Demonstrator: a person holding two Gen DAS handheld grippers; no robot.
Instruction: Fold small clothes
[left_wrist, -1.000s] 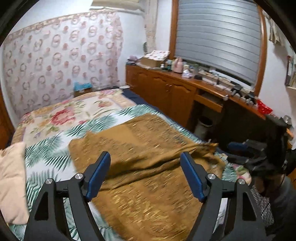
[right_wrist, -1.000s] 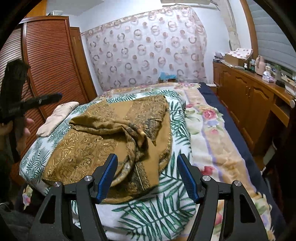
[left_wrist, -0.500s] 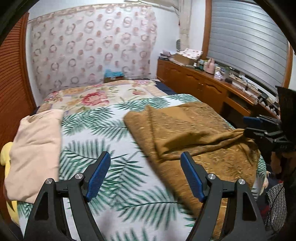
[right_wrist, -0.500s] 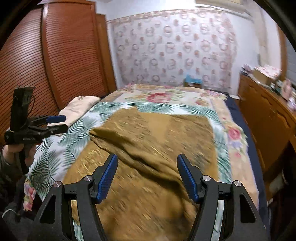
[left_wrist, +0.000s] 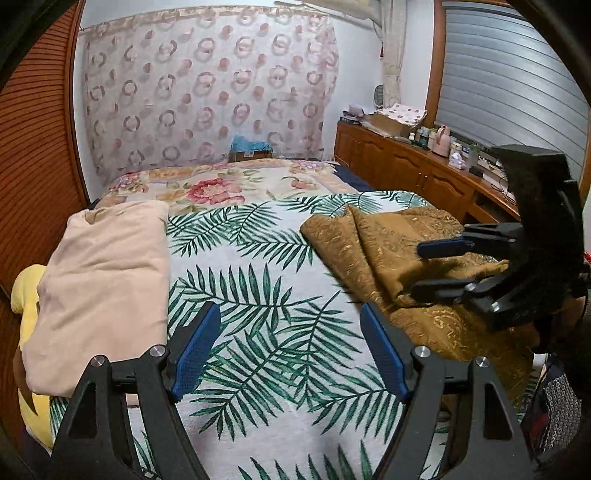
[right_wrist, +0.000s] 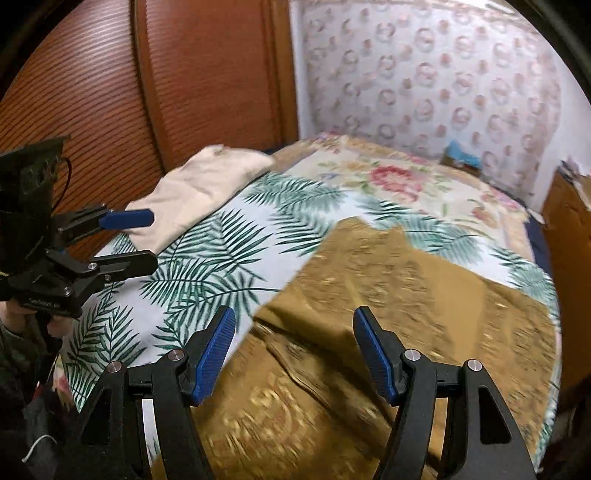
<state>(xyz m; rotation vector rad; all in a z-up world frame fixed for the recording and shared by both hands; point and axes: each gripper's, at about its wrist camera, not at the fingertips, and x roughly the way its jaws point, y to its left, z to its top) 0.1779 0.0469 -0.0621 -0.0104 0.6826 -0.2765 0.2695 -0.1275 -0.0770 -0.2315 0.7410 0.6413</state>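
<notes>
1. Brown patterned garment (left_wrist: 402, 258) lies loosely doubled on the bed (left_wrist: 258, 280), on the side toward the wooden cabinets (left_wrist: 406, 166), with part of it hanging over the bed's near edge.
2. Left tool (left_wrist: 290, 347) is released, jaws wide with nothing between them; it hovers over bare leaf-print bedspread, beside the garment's edge and not touching it.
3. Right tool (right_wrist: 293, 350) is also released and empty — it hangs over the garment's near part, with the pads clear of the cloth.
4. The step in hand looks like reaching for an edge or corner to fold. Done well, each tool would take one layer at a corner near the garment's border, then lift low and even so the loose fold on top does not drag.
5. A pink folded cloth (left_wrist: 99, 288) lies well apart from the garment, on the opposite side of the bed over something yellow (left_wrist: 27, 299); it needs no touching.
6. Hard to make out: the right wrist view is smeared, so the garment's creases and layers there are unclear. Its hanging lower edge is cut off behind both tools, and it is possibly a skirt or a wrap — I cannot tell.
</notes>
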